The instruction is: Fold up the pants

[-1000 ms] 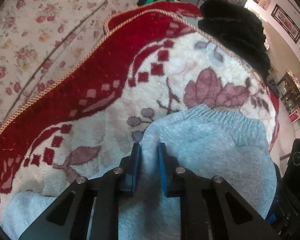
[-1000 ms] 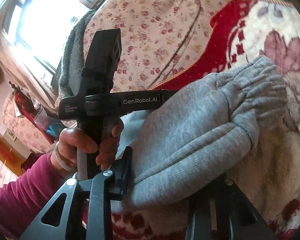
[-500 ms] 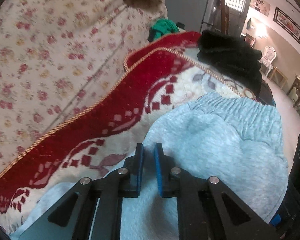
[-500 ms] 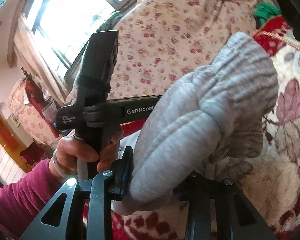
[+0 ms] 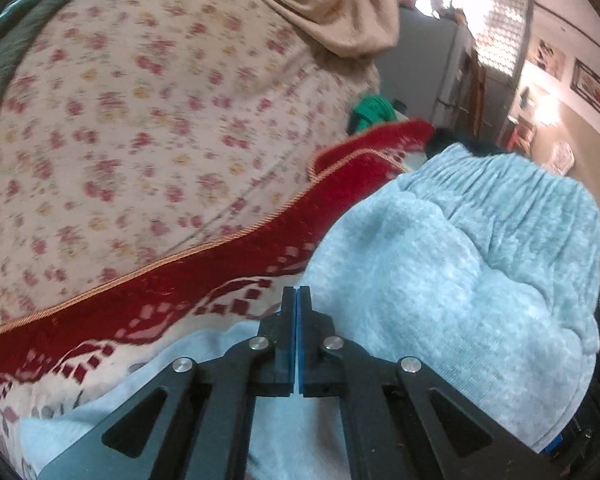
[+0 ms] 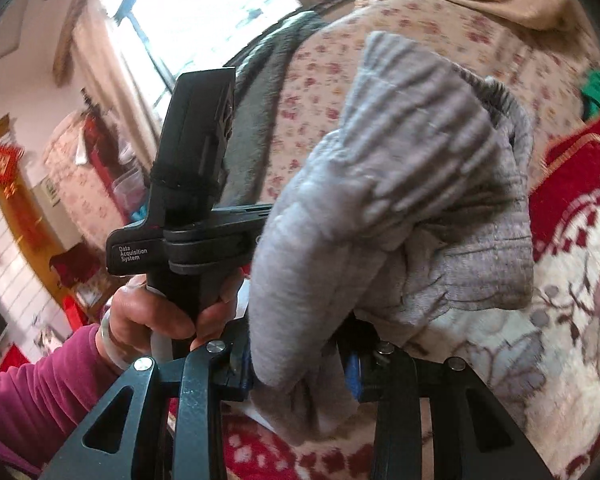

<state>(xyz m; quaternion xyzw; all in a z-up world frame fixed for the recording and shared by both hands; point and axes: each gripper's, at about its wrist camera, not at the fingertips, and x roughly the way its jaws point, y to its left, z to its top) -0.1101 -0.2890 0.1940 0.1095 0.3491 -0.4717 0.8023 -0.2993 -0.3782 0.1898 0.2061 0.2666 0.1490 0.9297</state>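
Bright window point(image 6: 204, 12) with curtains, floral sofa back point(image 5: 140, 128), framed pictures point(image 5: 592, 88) on beige wall

Grey pants point(image 5: 460, 280) on a red-and-cream flowered blanket point(image 5: 204, 280).

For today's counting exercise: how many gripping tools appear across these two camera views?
2. The left tool, jaws shut, sits over the grey pants; the right tool clamps a bunched part of them. None seems hidden.
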